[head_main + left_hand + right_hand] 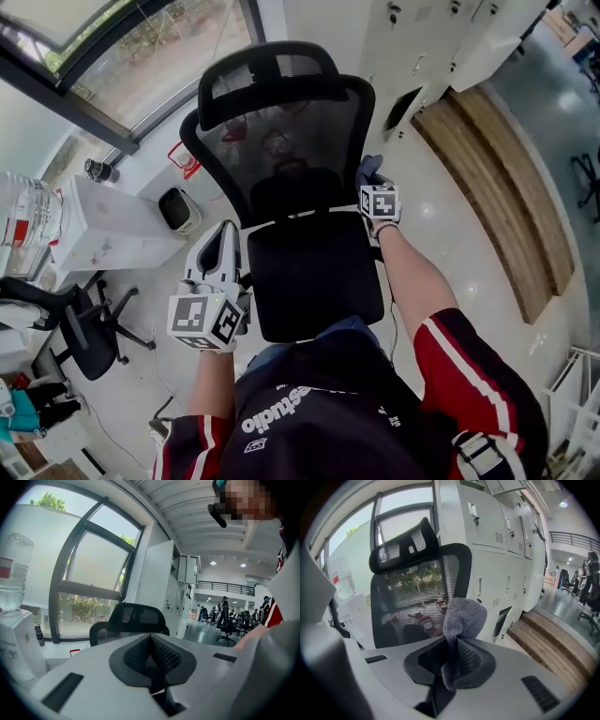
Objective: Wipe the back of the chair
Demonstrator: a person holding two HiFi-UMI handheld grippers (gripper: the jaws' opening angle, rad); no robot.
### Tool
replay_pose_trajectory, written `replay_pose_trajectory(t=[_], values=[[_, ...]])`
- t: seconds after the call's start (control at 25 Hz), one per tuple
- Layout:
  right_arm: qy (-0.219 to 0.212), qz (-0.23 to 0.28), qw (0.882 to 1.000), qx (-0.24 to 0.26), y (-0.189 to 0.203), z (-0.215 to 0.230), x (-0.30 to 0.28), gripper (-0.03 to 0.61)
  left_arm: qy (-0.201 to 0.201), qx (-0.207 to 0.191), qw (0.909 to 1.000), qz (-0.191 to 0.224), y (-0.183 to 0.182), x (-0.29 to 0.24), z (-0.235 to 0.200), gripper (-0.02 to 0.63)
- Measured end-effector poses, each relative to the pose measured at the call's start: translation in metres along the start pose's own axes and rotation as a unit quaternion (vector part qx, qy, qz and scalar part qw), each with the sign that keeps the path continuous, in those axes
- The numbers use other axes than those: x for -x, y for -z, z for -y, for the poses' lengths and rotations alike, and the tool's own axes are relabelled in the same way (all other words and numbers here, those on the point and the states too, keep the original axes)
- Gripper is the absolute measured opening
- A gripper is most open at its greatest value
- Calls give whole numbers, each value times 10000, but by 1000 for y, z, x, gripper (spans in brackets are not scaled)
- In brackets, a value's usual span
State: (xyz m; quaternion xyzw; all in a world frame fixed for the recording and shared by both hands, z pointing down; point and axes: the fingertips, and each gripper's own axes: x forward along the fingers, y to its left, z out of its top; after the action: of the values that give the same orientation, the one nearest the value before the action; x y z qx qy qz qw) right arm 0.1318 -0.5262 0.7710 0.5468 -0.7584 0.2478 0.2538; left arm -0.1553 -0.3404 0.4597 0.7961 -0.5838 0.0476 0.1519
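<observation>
A black mesh office chair (281,150) with a headrest stands in front of me, its back (419,597) facing the right gripper view. My right gripper (370,183) is shut on a grey cloth (461,618) and is held at the right edge of the chair back, about mid-height. The cloth (367,169) pokes up above the gripper, beside the frame. My left gripper (223,246) hangs lower left, near the seat's left edge, jaws pressed together with nothing between them. The chair headrest (136,618) shows far off in the left gripper view.
White lockers (506,550) stand behind the chair, and a wooden step (497,187) runs along the right. A white water dispenser (103,225) with a bottle and a small bin (178,208) are at the left. Another black chair (80,323) stands at lower left.
</observation>
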Motion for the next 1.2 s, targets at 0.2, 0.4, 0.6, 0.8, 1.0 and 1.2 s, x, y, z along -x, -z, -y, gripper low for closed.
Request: replay_pose_trajectory(t=[0.2, 0.4, 0.6, 0.8, 1.0, 1.2], values=[[-18, -153, 9998, 87, 11, 4, -21, 58, -216, 12, 9997, -78, 7, 2, -8, 23], [-128, -227, 9994, 228, 13, -19, -46, 58, -495, 58, 9987, -140, 17, 10, -26, 23], [-482, -279, 9967, 593, 15, -75, -64, 60, -704, 137, 9974, -111, 20, 27, -48, 23], [-807, -311, 9925, 865, 13, -145, -73, 58, -920, 236, 9955, -68, 21, 54, -77, 23], [-1145, -372, 9878, 992, 15, -217, -87, 58, -1184, 353, 9923, -57, 25, 82, -113, 23], [-1423, -402, 9835, 1040, 16, -291, -98, 58, -1378, 420, 9895, -76, 27, 107, -150, 23]])
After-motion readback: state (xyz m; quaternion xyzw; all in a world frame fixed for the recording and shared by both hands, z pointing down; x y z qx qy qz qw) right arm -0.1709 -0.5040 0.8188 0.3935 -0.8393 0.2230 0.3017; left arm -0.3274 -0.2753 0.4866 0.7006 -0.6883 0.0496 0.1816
